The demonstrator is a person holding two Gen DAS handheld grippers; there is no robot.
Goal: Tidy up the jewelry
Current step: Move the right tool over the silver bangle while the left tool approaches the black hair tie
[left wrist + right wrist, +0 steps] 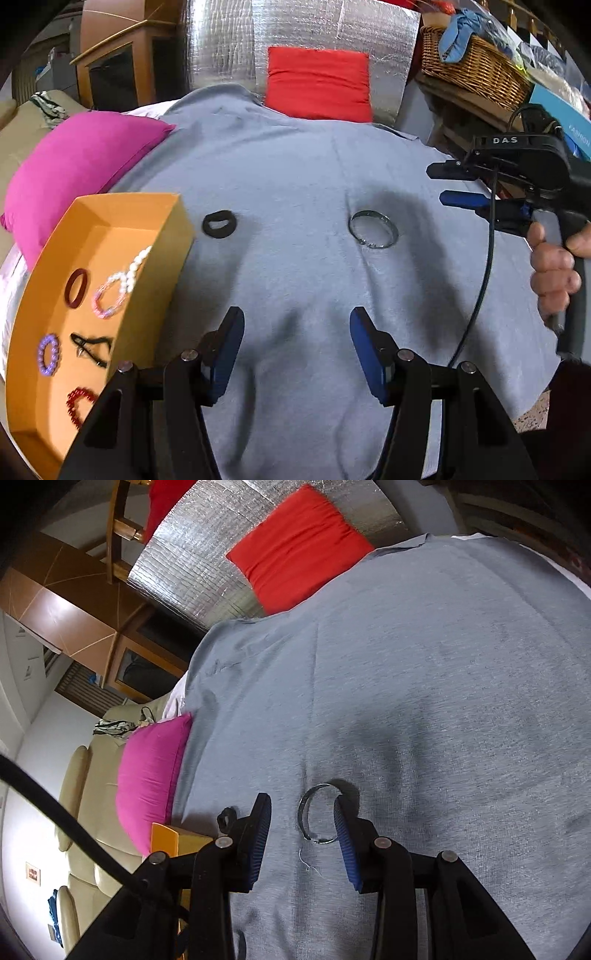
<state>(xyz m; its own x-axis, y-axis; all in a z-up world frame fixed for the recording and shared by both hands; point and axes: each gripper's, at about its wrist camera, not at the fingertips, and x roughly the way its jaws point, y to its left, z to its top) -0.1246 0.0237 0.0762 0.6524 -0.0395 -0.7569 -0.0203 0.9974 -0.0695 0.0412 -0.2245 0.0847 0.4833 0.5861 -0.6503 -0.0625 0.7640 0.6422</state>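
A silver bangle (373, 229) lies flat on the grey cloth (314, 177); it also shows in the right wrist view (317, 815). A black hair tie (219, 223) lies left of it, beside the orange box (55, 417). The box holds a dark red ring (76, 288), a pink bead bracelet (109, 298), a purple bracelet (48, 353), a red bracelet (79, 403), pearls and a black clip. My left gripper (297, 328) is open and empty above the cloth. My right gripper (303, 808) is open, hovering over the bangle, its right finger overlapping the far rim.
A magenta pillow (74, 170) lies behind the box. A red pillow (318, 83) stands at the cloth's far edge against silver foil. A wicker basket (476, 70) sits at the back right. A beige sofa (88, 812) is off to the left.
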